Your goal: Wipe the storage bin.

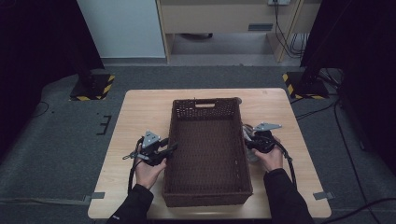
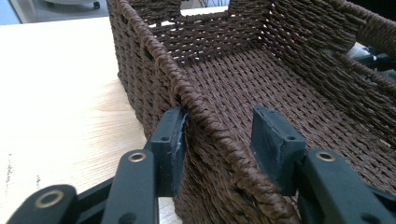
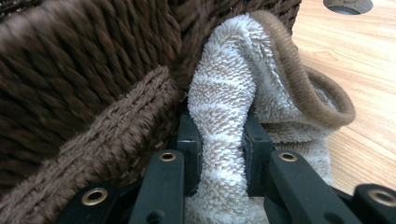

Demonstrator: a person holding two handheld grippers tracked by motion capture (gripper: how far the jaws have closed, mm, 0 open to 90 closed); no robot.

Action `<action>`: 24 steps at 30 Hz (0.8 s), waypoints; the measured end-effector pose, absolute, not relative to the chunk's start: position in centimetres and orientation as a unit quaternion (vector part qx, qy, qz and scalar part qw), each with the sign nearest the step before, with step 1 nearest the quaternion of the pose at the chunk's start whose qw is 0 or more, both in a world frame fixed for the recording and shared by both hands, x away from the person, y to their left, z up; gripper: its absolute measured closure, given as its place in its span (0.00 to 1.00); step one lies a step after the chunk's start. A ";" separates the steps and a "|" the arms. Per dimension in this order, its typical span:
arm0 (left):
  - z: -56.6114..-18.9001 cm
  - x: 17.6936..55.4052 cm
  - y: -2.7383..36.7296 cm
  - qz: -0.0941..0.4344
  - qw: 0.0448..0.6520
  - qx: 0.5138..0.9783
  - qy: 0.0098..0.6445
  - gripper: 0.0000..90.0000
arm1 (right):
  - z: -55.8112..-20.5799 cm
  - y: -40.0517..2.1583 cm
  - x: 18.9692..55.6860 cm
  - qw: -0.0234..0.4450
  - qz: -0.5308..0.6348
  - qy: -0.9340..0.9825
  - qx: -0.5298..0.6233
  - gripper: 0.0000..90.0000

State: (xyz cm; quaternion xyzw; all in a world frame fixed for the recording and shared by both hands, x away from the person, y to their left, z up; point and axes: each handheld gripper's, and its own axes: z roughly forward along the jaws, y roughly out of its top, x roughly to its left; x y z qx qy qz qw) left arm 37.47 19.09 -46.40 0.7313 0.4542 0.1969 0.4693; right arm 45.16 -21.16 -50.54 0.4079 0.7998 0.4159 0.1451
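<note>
Pinching a beige towel (image 3: 219,116) between its pads, the right gripper (image 1: 254,140) sits at the basket's (image 1: 205,191) three-o'clock wall, just outside the rim. The left gripper (image 2: 219,140) straddles the nine-o'clock rim, jaws apart and not clamping. Judging by this, the towel must next be lifted over the rim and into the basket.

A grey carpeted floor (image 1: 56,140) is seen around the light wooden table (image 1: 140,112), with two black stands on yellow-and-black striped bases (image 1: 92,87), a pale wall panel (image 1: 123,28) and a wooden desk (image 1: 224,18) with hanging cables set beyond in dim light.
</note>
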 end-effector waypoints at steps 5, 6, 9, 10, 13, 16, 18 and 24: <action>-46.3 37.3 18.9 0.206 0.463 0.732 0.456 0.66 | -48.8 -22.0 44.7 0.151 0.444 0.784 0.407 0.83; -46.3 37.3 18.9 0.206 0.463 0.731 0.456 0.66 | -48.2 -22.3 44.5 0.151 0.458 0.776 0.407 0.83; -46.3 37.3 18.8 0.206 0.462 0.730 0.460 0.67 | -46.3 -23.0 43.6 0.160 0.488 0.762 0.395 0.83; -46.2 37.3 18.8 0.207 0.461 0.730 0.460 0.68 | -45.9 -23.1 43.4 0.162 0.493 0.761 0.390 0.83; -46.2 37.3 18.7 0.210 0.458 0.730 0.462 0.69 | -45.4 -23.1 42.7 0.162 0.492 0.765 0.383 0.83; -46.1 37.3 18.6 0.215 0.455 0.730 0.464 0.70 | -46.4 -22.8 42.7 0.157 0.482 0.771 0.384 0.83; -46.1 37.4 18.6 0.216 0.454 0.729 0.464 0.70 | -47.4 -22.5 42.8 0.152 0.470 0.777 0.389 0.83; -46.1 37.8 18.7 0.219 0.455 0.727 0.466 0.72 | -50.3 -21.4 43.6 0.131 0.417 0.804 0.404 0.83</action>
